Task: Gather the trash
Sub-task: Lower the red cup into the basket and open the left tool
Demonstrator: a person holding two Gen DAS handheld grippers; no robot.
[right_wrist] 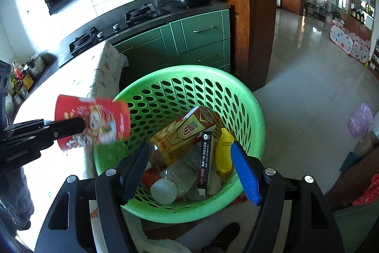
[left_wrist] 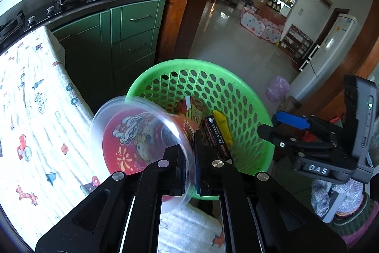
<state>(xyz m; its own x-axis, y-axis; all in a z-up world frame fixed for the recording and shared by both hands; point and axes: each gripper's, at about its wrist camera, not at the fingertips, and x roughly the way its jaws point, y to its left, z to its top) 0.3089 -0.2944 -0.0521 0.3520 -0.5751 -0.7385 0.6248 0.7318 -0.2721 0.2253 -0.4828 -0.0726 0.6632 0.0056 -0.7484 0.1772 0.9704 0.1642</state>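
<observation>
Biggest thing ahead of my jaws is the green basket [right_wrist: 246, 96], perforated walls, sitting w/ its rim right under my right gripper [right_wrist: 191, 172] and just past the tips of my left gripper [left_wrist: 189, 158]. To the left of both is the table w/ the cartoon-print cloth [left_wrist: 35, 110], basket just beside its edge.

Left jaws are clenched on the rim of a red cup [left_wrist: 132, 141] w/ a clear plastic lid, cup lying on its side, mouth toward my cam, held over the near-left rim of the basket.

Right jaws are released, spread wide, nothing between the pads, hovering above the basket's near side.

Inside the basket, below the right jaws: yellow-red drink carton [right_wrist: 187, 134], clear bottle w/ white cap [right_wrist: 165, 186], black box [right_wrist: 206, 158], yellow wrapper [right_wrist: 223, 151] closest to the blue pad [right_wrist: 246, 174].
</observation>
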